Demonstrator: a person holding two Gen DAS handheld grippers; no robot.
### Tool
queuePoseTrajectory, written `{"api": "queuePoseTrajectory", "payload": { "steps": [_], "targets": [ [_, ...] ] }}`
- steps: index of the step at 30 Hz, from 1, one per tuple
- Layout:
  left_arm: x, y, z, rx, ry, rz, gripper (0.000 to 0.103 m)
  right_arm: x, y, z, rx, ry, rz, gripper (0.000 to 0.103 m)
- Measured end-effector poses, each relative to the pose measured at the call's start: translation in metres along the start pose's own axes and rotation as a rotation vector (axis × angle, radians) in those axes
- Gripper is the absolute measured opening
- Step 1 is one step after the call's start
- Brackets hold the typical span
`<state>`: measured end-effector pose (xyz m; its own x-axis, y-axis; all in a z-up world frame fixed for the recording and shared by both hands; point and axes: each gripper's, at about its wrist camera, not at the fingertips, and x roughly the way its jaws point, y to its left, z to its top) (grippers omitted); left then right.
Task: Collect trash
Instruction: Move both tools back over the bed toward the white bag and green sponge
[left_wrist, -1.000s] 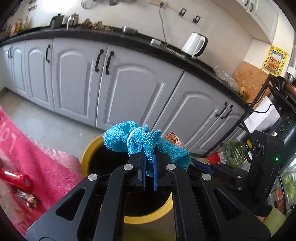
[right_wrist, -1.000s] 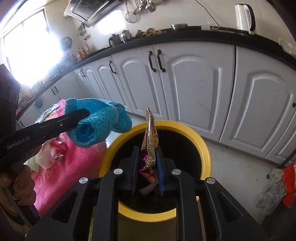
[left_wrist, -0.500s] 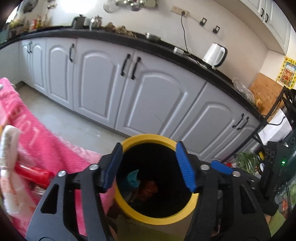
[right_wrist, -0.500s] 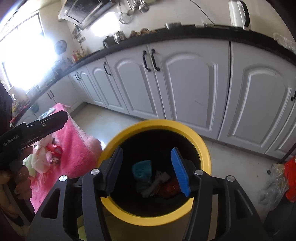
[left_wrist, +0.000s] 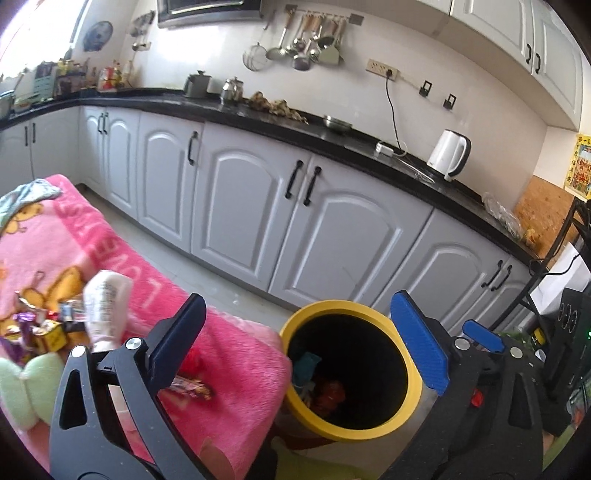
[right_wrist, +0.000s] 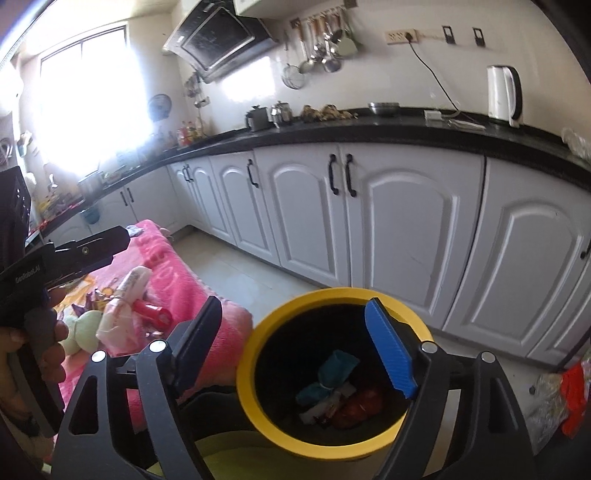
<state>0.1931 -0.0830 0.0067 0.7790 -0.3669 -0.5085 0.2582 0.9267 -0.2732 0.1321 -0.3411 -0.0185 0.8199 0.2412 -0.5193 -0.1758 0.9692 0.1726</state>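
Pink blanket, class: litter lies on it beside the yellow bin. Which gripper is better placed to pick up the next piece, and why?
Probably the left gripper. It is open and empty, over the pink blanket with a wrapper close below. The right gripper, also open, hangs over the yellow bin.

The bin (right_wrist: 258, 398) stands on the floor (right_wrist: 236, 273) before the cabinets (right_wrist: 413, 236), with the blanket (left_wrist: 229, 354) at its nine o'clock. A cloth bundle (right_wrist: 334, 371) lies in the bin; wrappers (left_wrist: 33, 328) lie on the blanket.

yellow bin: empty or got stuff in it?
Not empty. The right wrist view shows the yellow bin holding a blue cloth, something red and pale scraps at its bottom.
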Motion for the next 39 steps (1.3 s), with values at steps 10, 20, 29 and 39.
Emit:
{"api": "queuePoseTrajectory", "payload": {
  "steps": [10, 20, 29, 39],
  "targets": [
    [-0.037, 0.016, 0.0, -0.018, -0.058, 0.054, 0.092, -0.013, 0.036, 0.002, -0.068, -0.037, 0.032, 0.084],
    [-0.065, 0.031, -0.006, -0.02, -0.099, 0.099, 0.092, -0.021, 0.069, 0.005, -0.125, -0.053, 0.084, 0.087],
    [-0.086, 0.056, -0.009, -0.067, -0.12, 0.151, 0.092, -0.015, 0.103, -0.001, -0.182, -0.021, 0.145, 0.087],
    [-0.115, 0.101, -0.009, -0.149, -0.164, 0.221, 0.092, -0.001, 0.146, -0.013, -0.247, 0.046, 0.22, 0.088]
  ]
}}
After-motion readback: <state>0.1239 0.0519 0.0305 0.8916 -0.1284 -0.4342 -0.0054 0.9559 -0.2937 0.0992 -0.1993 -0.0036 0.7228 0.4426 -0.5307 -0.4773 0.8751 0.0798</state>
